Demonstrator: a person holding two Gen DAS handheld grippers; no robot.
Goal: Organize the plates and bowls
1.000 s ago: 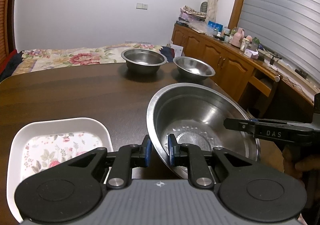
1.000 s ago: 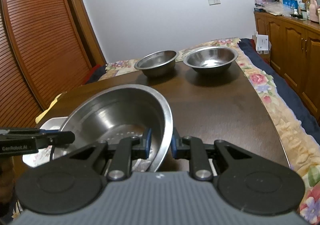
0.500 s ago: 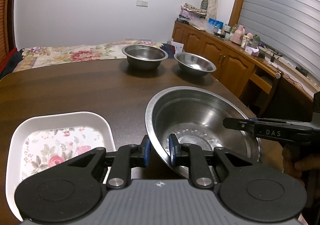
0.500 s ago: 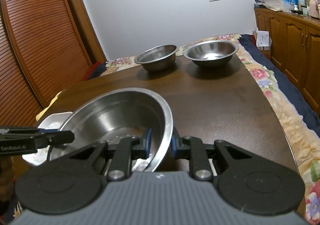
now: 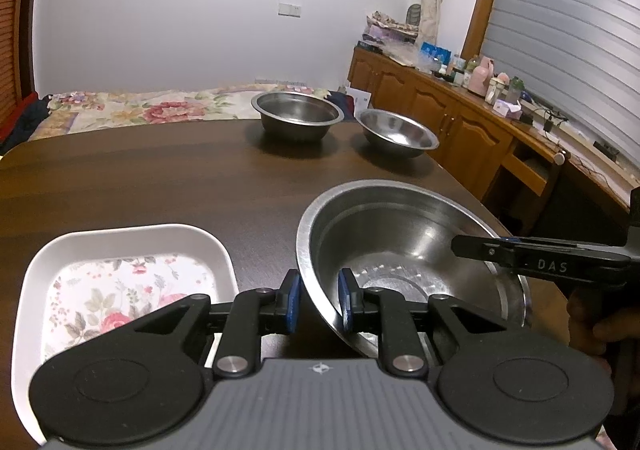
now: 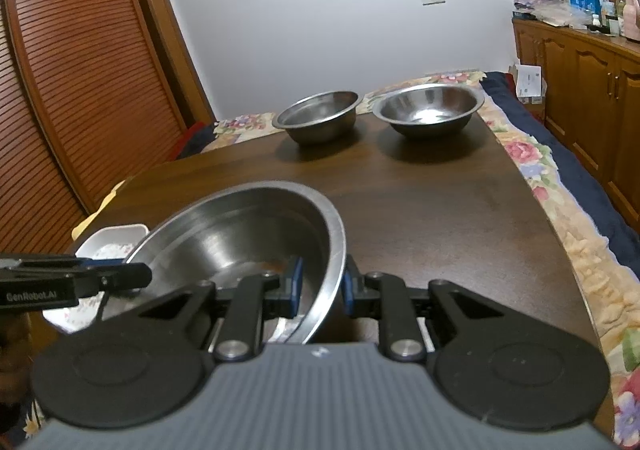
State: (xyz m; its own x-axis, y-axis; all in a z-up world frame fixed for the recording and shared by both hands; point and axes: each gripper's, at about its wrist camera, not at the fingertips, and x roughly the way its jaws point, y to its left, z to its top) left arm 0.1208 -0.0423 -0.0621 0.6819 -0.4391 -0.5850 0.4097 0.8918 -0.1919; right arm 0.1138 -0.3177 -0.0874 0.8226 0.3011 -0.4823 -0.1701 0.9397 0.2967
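Note:
A large steel bowl (image 5: 408, 246) (image 6: 248, 226) is held above the dark wooden table (image 5: 160, 177) by both grippers. My left gripper (image 5: 318, 298) is shut on its left rim. My right gripper (image 6: 320, 286) is shut on its right rim; it also shows from the side in the left wrist view (image 5: 532, 258). The left gripper shows in the right wrist view (image 6: 76, 282). A white floral rectangular plate (image 5: 120, 290) (image 6: 112, 242) lies on the table left of the bowl. Two smaller steel bowls, one straight-sided (image 5: 298, 115) (image 6: 318, 115) and one rounded (image 5: 398, 133) (image 6: 428, 109), stand at the far edge.
A bed with a floral cover (image 5: 140, 109) lies beyond the table. Wooden cabinets (image 5: 460, 121) with clutter on top line the right wall. A slatted wooden wardrobe (image 6: 60, 89) stands at the left. The table's right edge (image 6: 560, 234) is near the held bowl.
Both grippers have lifted the large bowl a little and drawn it back; the far bowls and the plate look farther off and lower in view.

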